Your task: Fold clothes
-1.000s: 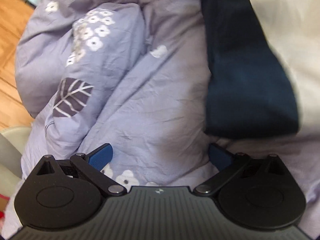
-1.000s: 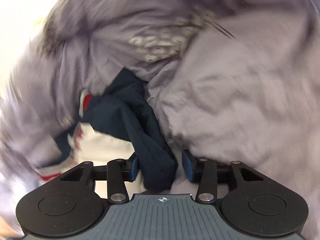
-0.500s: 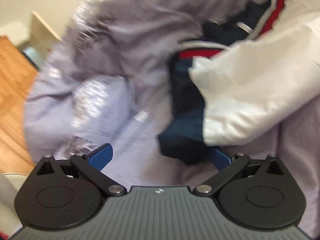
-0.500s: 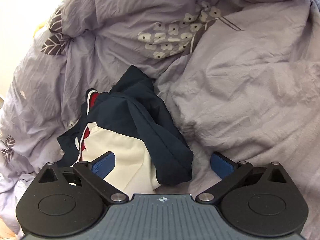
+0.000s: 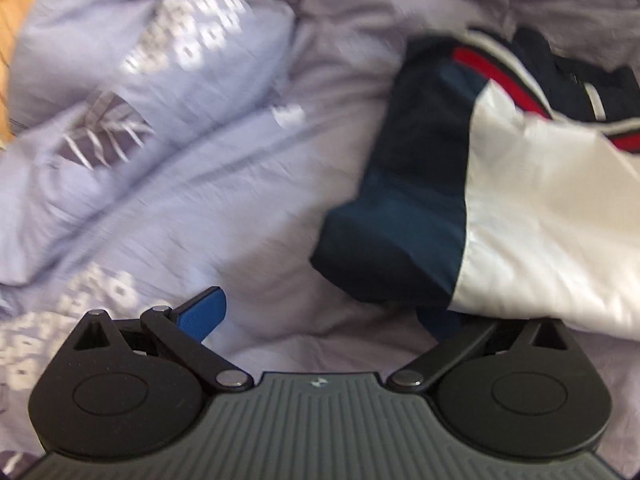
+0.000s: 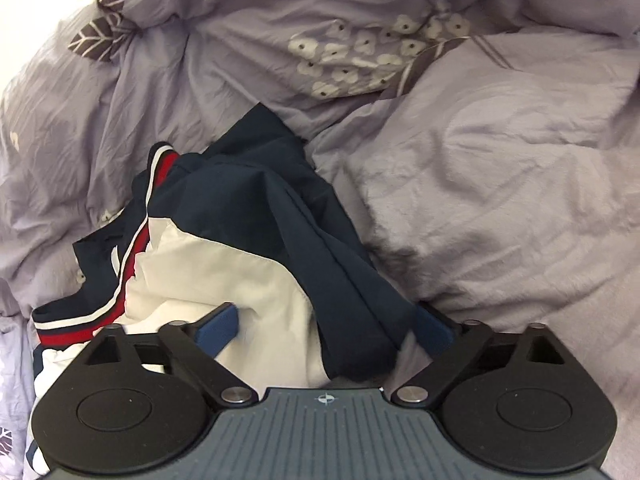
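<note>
A navy and white jacket (image 6: 248, 240) with red and white stripes lies crumpled on a lilac duvet (image 6: 500, 184). In the right wrist view my right gripper (image 6: 326, 330) is open, its blue pads (image 6: 218, 328) spread wide over the jacket's white panel, with a navy sleeve (image 6: 352, 300) draped between them. In the left wrist view the jacket (image 5: 520, 208) sits at the right. My left gripper (image 5: 324, 318) is open; its left pad (image 5: 202, 314) hangs over bare duvet (image 5: 208, 184), and its right pad is mostly hidden under the jacket's lower edge.
The rumpled duvet has white flower prints (image 6: 372, 56) and brown leaf prints (image 6: 104, 36) and rises in thick folds at the right and back. A strip of wooden floor (image 5: 16, 8) shows at the far left of the left wrist view.
My right gripper opened and let go of the navy sleeve, which now lies loose between its pads. The left gripper swung about, and the jacket now sits closer at its right.
</note>
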Action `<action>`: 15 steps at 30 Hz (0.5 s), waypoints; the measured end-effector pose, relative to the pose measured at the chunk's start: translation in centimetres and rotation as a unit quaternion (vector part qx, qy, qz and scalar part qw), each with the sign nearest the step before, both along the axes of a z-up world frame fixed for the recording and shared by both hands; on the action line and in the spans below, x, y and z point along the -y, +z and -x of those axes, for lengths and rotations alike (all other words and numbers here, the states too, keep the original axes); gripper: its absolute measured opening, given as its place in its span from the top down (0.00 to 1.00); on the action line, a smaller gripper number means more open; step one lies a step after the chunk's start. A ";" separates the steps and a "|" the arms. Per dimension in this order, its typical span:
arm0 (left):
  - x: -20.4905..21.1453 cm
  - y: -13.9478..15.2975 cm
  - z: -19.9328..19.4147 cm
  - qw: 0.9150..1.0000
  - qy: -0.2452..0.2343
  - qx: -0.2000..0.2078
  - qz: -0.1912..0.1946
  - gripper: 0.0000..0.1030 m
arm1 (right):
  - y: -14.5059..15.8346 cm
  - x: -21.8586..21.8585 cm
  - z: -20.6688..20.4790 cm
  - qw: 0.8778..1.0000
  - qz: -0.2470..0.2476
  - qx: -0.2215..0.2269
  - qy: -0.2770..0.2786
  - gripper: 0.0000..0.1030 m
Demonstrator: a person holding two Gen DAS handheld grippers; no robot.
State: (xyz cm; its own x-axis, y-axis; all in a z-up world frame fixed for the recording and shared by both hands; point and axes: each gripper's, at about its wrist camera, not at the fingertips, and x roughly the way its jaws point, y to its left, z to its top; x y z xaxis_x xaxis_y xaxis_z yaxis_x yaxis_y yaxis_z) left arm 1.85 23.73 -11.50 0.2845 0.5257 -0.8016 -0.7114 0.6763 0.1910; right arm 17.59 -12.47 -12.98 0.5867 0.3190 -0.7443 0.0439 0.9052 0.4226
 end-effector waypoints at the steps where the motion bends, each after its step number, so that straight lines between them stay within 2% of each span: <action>1: -0.2 -0.2 -0.4 1.000 0.005 -0.003 0.001 0.00 | 0.0 0.0 0.0 1.000 0.001 -0.001 0.003 0.15; 4: -1.0 -0.9 -1.5 1.000 0.021 -0.014 0.005 0.00 | -0.1 -0.1 -0.4 1.000 0.006 -0.007 -0.002 0.15; 5: -1.1 -1.0 -1.5 0.999 0.027 -0.018 0.006 0.00 | 0.0 -0.2 -0.4 1.000 0.009 -0.011 -0.004 0.19; 7: -1.3 -1.2 -1.5 0.999 0.039 -0.026 0.006 0.01 | 0.2 -0.4 -0.5 1.000 0.017 -0.017 -0.007 0.36; 9: -1.5 -1.4 -1.5 0.998 0.051 -0.034 0.007 0.04 | 0.7 -0.6 -0.5 0.999 0.023 -0.022 -0.004 0.42; 12: -1.8 -1.7 -1.6 0.996 0.069 -0.047 0.007 0.01 | 0.4 0.1 -0.6 0.999 -0.002 -0.029 -0.017 0.42; 15: -2.0 -2.1 -1.6 0.994 0.087 -0.059 0.008 0.00 | -0.2 0.7 -0.6 0.998 -0.035 -0.031 -0.029 0.34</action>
State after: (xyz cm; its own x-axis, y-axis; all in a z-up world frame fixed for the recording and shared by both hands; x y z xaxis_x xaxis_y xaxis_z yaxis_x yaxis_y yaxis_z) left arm 3.44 25.77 -13.57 0.0939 0.5458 -0.8326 -0.7918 0.5479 0.2699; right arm 18.21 -13.15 -13.17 0.5586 0.3377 -0.7576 0.1244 0.8689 0.4790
